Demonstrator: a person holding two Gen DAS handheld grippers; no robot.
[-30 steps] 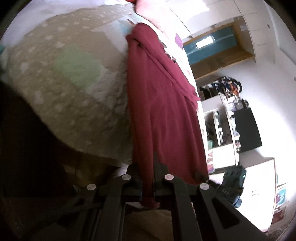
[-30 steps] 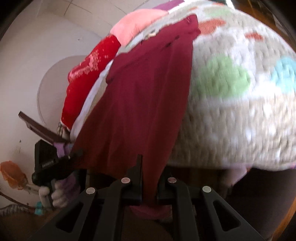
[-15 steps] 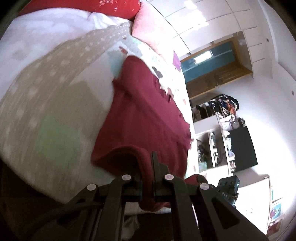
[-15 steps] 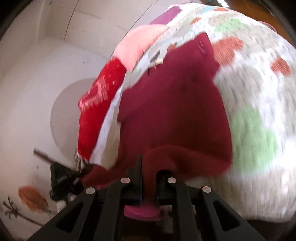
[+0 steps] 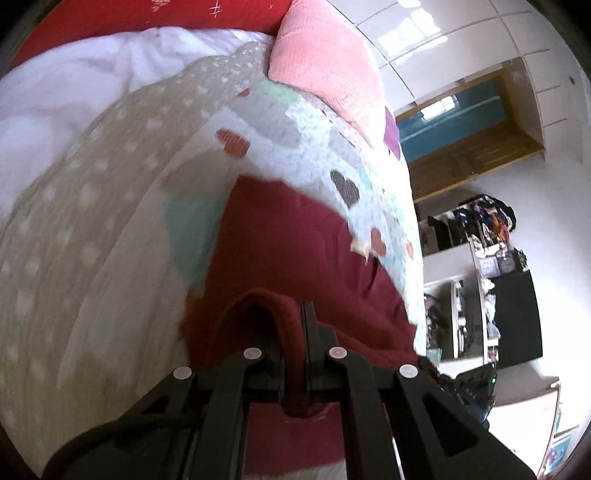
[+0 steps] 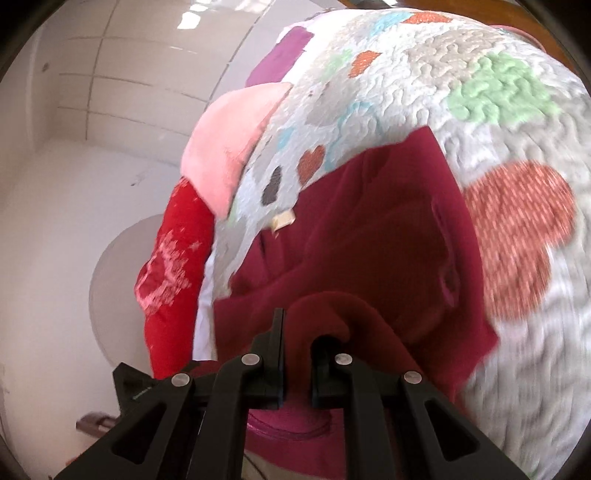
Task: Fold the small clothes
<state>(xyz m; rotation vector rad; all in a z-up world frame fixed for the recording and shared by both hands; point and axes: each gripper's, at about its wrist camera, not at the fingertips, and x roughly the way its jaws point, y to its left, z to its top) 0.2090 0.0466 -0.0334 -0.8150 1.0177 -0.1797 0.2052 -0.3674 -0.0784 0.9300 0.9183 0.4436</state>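
Dark maroon garment [image 5: 295,251] lay on the patchwork heart quilt, doubled over on itself, soft knit-like fabric. Near edge was lifted off the bed in a rounded fold, pinched at two spots. Far part lay flat, a small slit or buttonhole showing near one side [image 6: 445,258].

No legible text from my side. Pale marks on the red pillow [image 5: 155,22] are pattern or blur, unreadable.
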